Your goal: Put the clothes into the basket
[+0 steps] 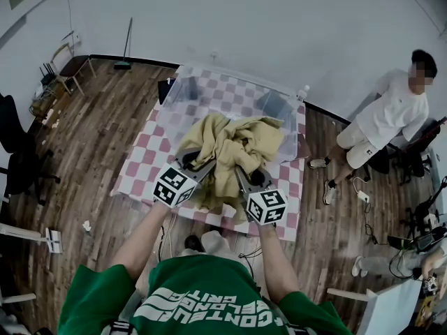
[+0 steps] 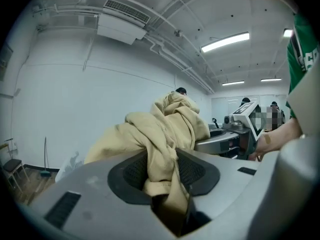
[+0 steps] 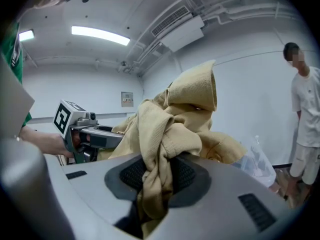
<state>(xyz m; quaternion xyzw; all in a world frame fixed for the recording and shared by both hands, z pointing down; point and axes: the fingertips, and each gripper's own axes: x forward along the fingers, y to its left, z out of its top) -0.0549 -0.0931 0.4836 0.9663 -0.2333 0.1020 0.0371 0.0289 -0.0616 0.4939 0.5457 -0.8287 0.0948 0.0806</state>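
A pink-and-white checked tablecloth (image 1: 143, 160) lay over a table on the brown wooden plank floor (image 1: 91, 152). A person in a white T-shirt and light shorts (image 1: 391, 114) stood at the right. A long-handled broom (image 1: 123, 64) leaned on the far white wall.

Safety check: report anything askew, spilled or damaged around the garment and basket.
Nothing stands out. The tan garment is bunched, clamped by the left gripper and right gripper above the checked table; the clear basket stands upright behind it.
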